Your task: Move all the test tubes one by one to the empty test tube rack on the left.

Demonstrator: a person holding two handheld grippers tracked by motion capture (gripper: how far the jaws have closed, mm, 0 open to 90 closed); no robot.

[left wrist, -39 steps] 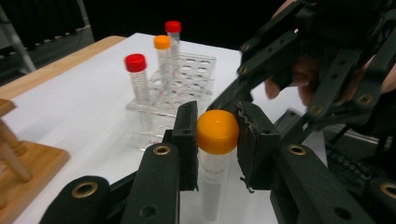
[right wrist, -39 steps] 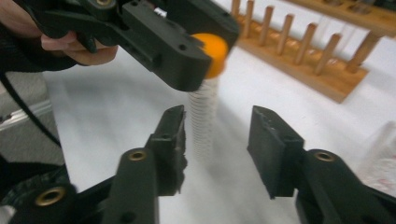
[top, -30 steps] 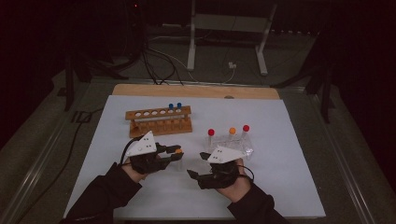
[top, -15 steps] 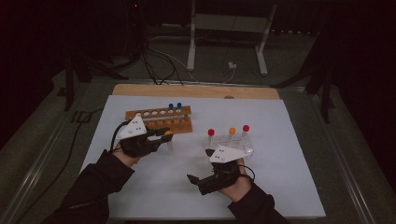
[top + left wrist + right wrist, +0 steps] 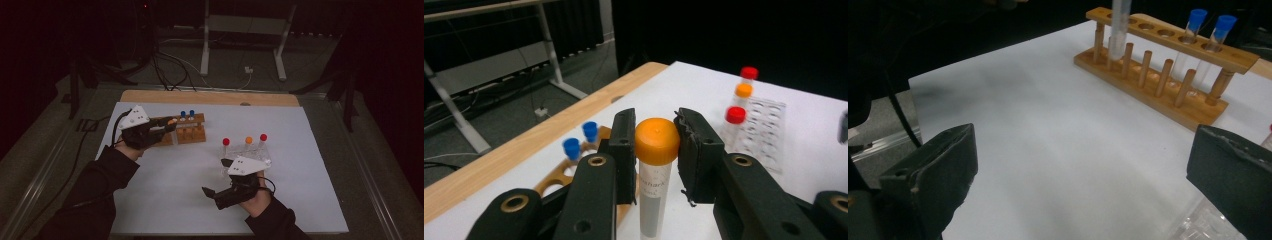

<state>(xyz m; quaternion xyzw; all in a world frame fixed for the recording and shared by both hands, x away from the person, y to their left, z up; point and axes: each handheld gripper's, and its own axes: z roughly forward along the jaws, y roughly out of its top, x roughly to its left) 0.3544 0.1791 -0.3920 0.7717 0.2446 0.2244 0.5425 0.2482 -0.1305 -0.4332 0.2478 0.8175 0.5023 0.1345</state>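
My left tool [image 5: 656,150] is clamped on an orange-capped test tube [image 5: 655,172]; its two black pads press the tube just under the cap, and the tube stands upright between them. From above I see that left tool [image 5: 167,126] over the near-left end of the wooden test tube rack [image 5: 186,131], with the orange cap right at the rack's left holes. In the right gripper view the tube's lower end [image 5: 1118,30] hangs at the rack's [image 5: 1168,62] far end hole, at or just inside the top bar; I cannot tell how deep it sits. Two blue-capped tubes [image 5: 187,115] stand in the same rack toward its other end, away from my held tube.

My right tool [image 5: 209,192] is spread wide and holds nothing; in its own view the two pads [image 5: 933,170] stand far apart with bare white counter [image 5: 1048,135] between them. It hovers well clear of the wooden rack, on my side of it, pointing left across the counter. Just beyond the right tool sits a clear plastic rack [image 5: 250,152], well apart from the wooden rack, with a red-capped tube [image 5: 226,142], an orange-capped one [image 5: 248,140] and another red-capped one [image 5: 263,137] standing along its far edge.
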